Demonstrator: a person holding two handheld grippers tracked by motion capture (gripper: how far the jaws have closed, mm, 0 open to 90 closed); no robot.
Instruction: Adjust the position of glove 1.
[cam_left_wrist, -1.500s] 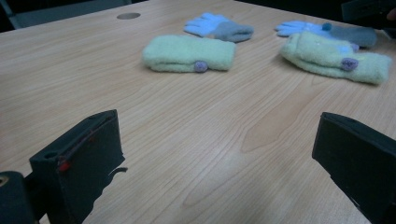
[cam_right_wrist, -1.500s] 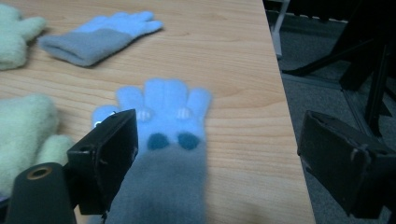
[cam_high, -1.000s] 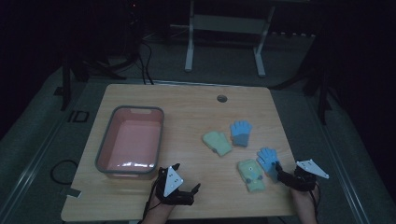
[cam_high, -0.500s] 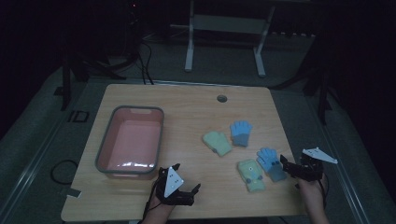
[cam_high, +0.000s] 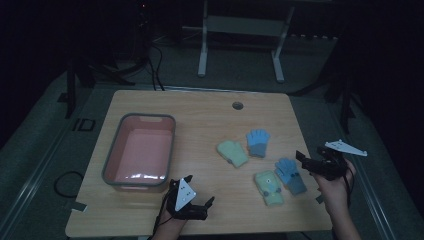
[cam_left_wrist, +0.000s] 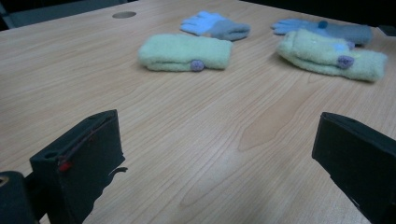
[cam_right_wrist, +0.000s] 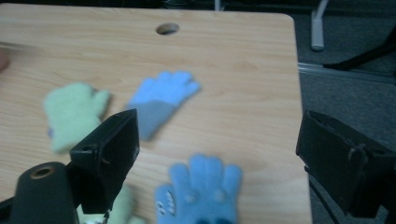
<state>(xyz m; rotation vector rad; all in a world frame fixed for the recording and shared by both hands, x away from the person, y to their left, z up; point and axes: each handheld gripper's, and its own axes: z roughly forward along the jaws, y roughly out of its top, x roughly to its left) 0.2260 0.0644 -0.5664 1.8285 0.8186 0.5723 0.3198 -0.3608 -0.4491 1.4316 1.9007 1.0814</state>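
Observation:
Four woolly gloves lie on the right half of the wooden table (cam_high: 200, 115). A green mitten (cam_high: 232, 152) and a blue glove (cam_high: 257, 142) lie farther back. A second green mitten (cam_high: 269, 187) and a second blue glove (cam_high: 291, 175) lie nearer the front. My right gripper (cam_high: 309, 154) hovers open just right of the near blue glove (cam_right_wrist: 201, 191), which lies below its wide-apart jaws. My left gripper (cam_high: 200, 190) rests low at the front edge, open and empty. It faces the far green mitten (cam_left_wrist: 187, 52) across bare wood.
A pink tub with a grey rim (cam_high: 140, 150) stands empty on the left half of the table. A round cable hole (cam_high: 237, 105) sits near the back edge. The table's right edge runs close beside my right gripper (cam_right_wrist: 219, 123).
My right gripper has risen and drawn away from the front edge, staying beside the near blue glove. The left gripper and all gloves have stayed put.

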